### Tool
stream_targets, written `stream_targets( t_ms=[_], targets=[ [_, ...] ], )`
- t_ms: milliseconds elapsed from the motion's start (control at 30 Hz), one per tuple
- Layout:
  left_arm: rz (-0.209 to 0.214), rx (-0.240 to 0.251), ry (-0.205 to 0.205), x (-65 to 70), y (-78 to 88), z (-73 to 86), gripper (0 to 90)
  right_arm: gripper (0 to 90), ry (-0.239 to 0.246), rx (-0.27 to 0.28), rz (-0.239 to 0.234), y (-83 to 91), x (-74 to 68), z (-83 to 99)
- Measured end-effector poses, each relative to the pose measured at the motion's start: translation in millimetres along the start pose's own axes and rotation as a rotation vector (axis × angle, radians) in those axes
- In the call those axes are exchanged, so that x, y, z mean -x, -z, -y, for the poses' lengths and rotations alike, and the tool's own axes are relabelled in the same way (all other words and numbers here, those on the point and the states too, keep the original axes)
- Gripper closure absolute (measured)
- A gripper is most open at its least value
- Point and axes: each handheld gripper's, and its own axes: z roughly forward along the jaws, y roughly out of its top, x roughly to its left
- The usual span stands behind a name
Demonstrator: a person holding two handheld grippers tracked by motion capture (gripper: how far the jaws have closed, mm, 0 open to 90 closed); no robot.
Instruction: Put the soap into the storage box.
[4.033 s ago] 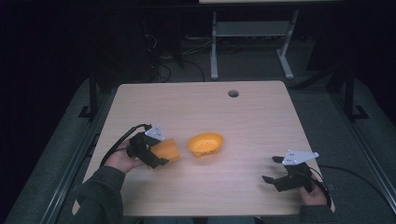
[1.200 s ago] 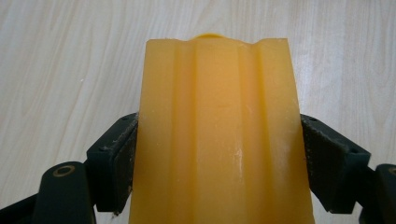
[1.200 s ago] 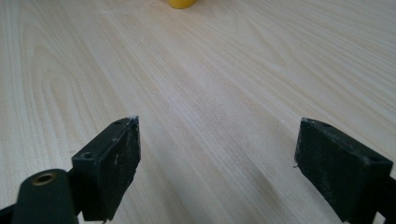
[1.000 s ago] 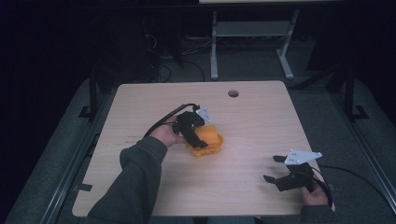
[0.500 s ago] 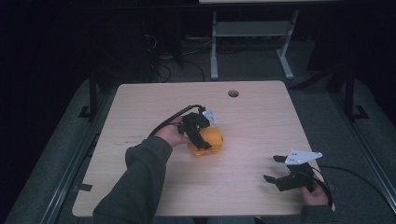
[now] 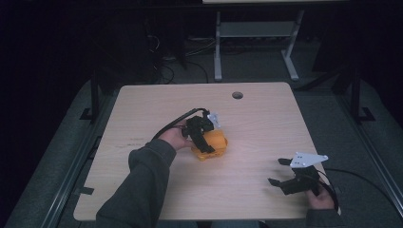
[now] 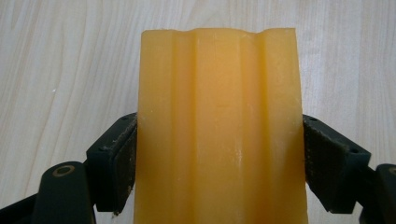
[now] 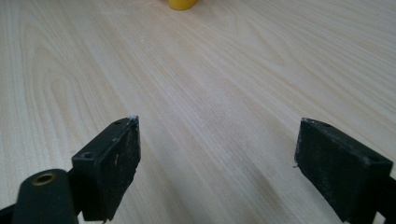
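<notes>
An orange ribbed block [image 7: 219,116] stands between the jaws of my left gripper [image 7: 219,140], and both pads press its sides. From above, the left gripper [image 6: 202,132] is at the middle of the table, over an orange mass [image 6: 212,145] resting on the wood. I cannot tell there where the held block ends and a second orange piece begins. My right gripper [image 6: 286,176] rests near the table's front right corner, open with nothing between its jaws. In the right gripper view [image 8: 217,135] a bit of the orange piece [image 8: 183,3] shows far ahead.
The light wooden table [image 6: 142,109] has a round cable hole [image 6: 237,95] near its far edge. A black cable [image 6: 171,124] trails from the left gripper toward the sleeve. A white table frame [image 6: 252,33] stands beyond on the dark floor.
Four seconds ago my left gripper held an orange piece at the table's left, apart from a second one. It has carried it right onto the middle piece. The right gripper stayed still.
</notes>
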Motion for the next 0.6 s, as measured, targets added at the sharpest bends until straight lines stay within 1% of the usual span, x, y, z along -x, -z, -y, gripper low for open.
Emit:
stream_targets(
  t_ms=[367, 467, 600],
  targets=[
    [-0.002, 0.005, 0.0, 0.2, 0.0, 1.0, 20.4, 13.7, 0.003, -0.003, 0.0, -0.5, -0.1, 0.1],
    [-0.004, 0.004, 0.002, 0.5, 0.6, 1.5, 20.2, 13.7, -0.004, -0.008, -0.002, -1.0, -1.1, -0.3],
    [-0.002, 0.016, 0.004, 0.1, 2.8, 2.6, 19.9, 13.7, -0.001, -0.008, -0.003, -1.6, -1.3, -0.4]
  ],
)
